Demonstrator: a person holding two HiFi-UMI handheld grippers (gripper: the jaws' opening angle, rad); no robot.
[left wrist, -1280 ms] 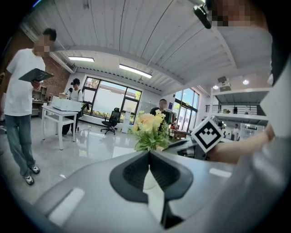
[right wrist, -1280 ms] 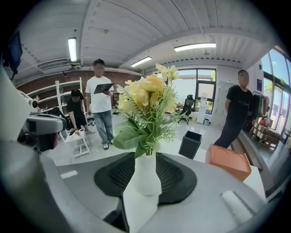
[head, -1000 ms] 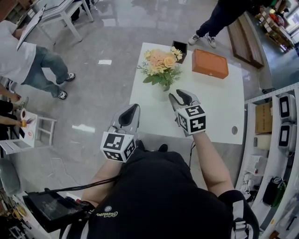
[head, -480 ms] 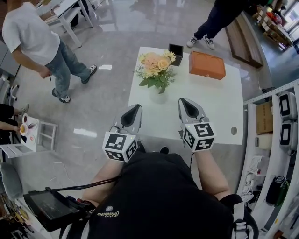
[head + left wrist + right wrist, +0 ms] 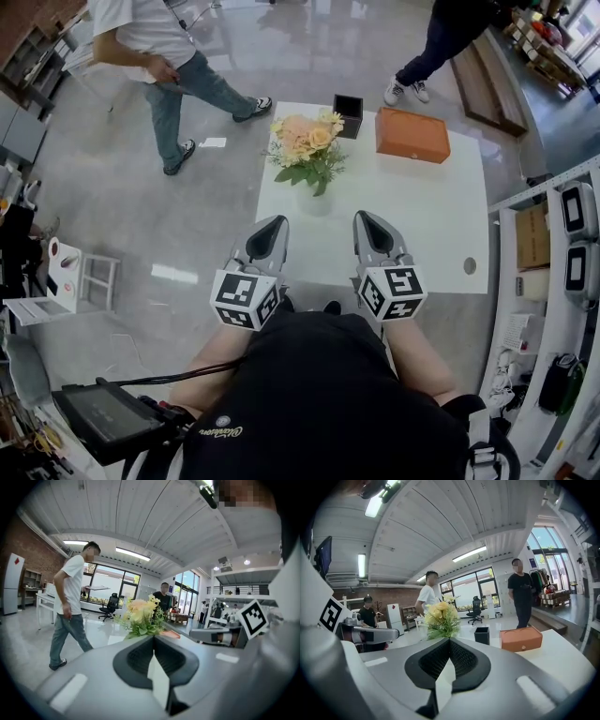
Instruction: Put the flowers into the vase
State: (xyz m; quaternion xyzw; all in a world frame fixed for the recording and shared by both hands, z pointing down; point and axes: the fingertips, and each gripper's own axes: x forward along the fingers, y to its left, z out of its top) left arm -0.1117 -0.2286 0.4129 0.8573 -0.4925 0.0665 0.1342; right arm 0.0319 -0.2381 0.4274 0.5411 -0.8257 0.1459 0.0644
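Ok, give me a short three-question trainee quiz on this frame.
1. True or false: the flowers already stand in the vase.
2. Which lies nearer the flowers: A, the black box, or B, the orange box?
3. Fill in: the left hand-held gripper and the right hand-held gripper are both shut, holding ____.
Key: 1 true; 2 A; 3 nothing.

We list: vase (image 5: 316,202), mostly hidden beneath the flowers (image 5: 307,145); standing person (image 5: 441,42), cut off above the legs by the top edge; black box (image 5: 348,105), contents too small to tell.
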